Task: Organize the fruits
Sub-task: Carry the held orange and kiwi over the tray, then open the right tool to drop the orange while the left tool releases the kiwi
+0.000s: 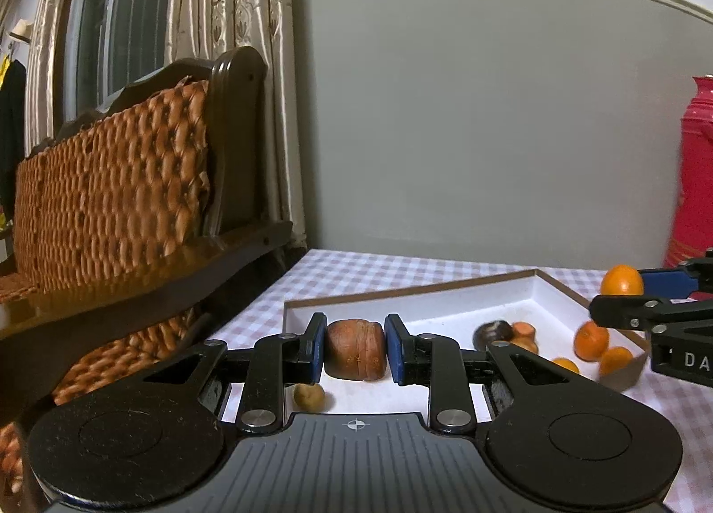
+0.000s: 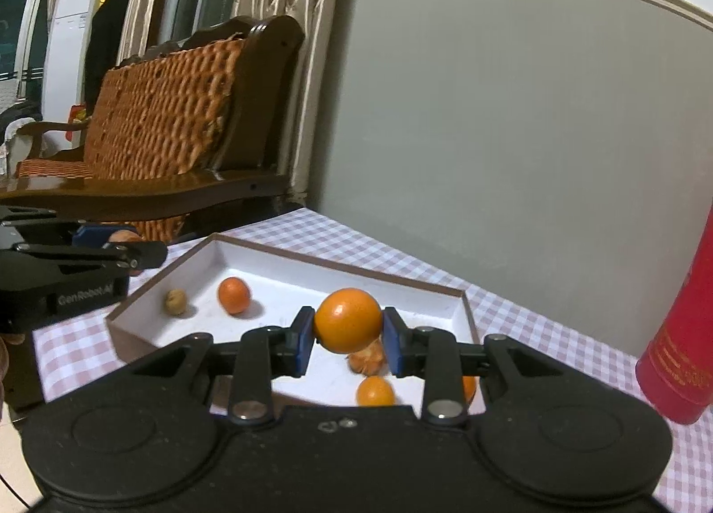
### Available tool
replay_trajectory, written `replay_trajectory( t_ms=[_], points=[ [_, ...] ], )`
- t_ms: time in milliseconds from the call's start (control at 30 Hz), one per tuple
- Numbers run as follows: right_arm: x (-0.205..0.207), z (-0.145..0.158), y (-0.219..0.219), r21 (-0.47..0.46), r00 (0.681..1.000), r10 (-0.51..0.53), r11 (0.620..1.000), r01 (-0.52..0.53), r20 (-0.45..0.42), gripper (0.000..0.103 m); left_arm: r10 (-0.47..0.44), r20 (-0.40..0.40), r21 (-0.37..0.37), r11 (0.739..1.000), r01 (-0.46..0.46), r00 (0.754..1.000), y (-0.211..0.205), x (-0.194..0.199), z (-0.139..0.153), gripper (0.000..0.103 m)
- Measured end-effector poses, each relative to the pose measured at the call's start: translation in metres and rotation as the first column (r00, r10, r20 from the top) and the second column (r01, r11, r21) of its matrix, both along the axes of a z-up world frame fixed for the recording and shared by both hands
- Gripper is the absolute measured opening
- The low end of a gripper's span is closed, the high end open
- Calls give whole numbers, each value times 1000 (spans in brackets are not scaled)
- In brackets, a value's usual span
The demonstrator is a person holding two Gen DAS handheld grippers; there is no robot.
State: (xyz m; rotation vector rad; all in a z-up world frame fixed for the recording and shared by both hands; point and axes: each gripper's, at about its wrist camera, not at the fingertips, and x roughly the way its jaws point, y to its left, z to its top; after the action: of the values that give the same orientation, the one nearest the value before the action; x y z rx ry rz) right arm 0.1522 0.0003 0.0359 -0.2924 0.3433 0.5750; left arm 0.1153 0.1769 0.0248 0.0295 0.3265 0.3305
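Two grips: left hand-held gripper (image 1: 354, 349) clamps brown ridged fruit (image 1: 355, 349); right hand-held gripper (image 2: 348, 338) clamps orange (image 2: 348, 319), both above white tray (image 2: 285, 265).

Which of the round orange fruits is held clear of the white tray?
The large orange clamped in the right gripper; the smaller oranges lie loose in the tray.

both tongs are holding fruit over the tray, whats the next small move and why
Probably lower the right tongs a little and open them. They grip an orange above the white tray, where other oranges already lie. The left tongs hold a brown fruit, which can wait.
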Motion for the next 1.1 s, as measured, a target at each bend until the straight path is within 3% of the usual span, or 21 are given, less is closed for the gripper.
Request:
replay_trajectory(
  t_ms=[233,700,733,767,800,833,867,1100],
  points=[
    [41,-1,-3,-3,999,-33,999,33,8,24,16,-8,7,1000,-16,1000,16,26,-1,28],
    [108,-15,-5,9,995,-76,997,77,-61,24,70,-34,-24,997,-71,997,37,64,-17,29],
    [114,-18,-4,12,995,-67,998,68,-77,30,87,-32,-13,996,-88,996,37,65,-18,52],
    [123,-23,-2,2,991,-70,997,71,-112,64,111,-28,-3,994,-111,993,35,65,-19,81],
    [129,-28,-1,-22,985,-100,995,98,-139,84,123,-6,4,992,-123,992,33,62,-20,101],
    [128,-31,-2,-20,985,-128,992,126,-114,97,109,6,12,994,-109,994,32,62,-21,103],
    [122,-33,-5,3,990,-125,992,126,-72,96,89,-9,17,996,-89,996,30,64,-23,103],
    [110,-39,-11,33,990,-107,993,111,-92,97,75,-21,15,997,-75,997,31,68,-25,103]
  ],
)
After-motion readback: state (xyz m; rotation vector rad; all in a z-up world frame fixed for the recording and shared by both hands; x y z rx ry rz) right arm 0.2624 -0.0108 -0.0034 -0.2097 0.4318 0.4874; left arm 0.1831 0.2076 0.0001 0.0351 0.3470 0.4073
